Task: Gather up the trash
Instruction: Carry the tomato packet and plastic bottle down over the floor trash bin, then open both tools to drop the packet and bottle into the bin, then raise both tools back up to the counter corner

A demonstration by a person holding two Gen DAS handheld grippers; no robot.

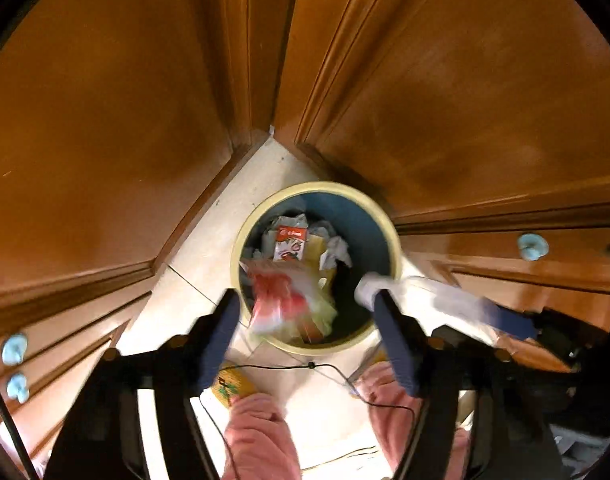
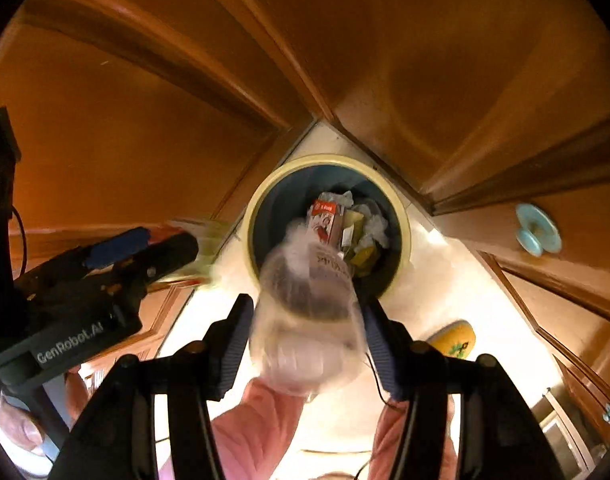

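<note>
Over the bin your left gripper gaped, red wrapper loose between; only right wrist view showed right gripper flanking a clear cup, grip unclear.

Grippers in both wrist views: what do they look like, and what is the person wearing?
Both the left gripper and the right gripper have black frames with ribbed dark-blue finger pads. White "GenRobot.AI" lettering marks the left one's body. A thin black cable trails below. The person wears pink trousers.
</note>
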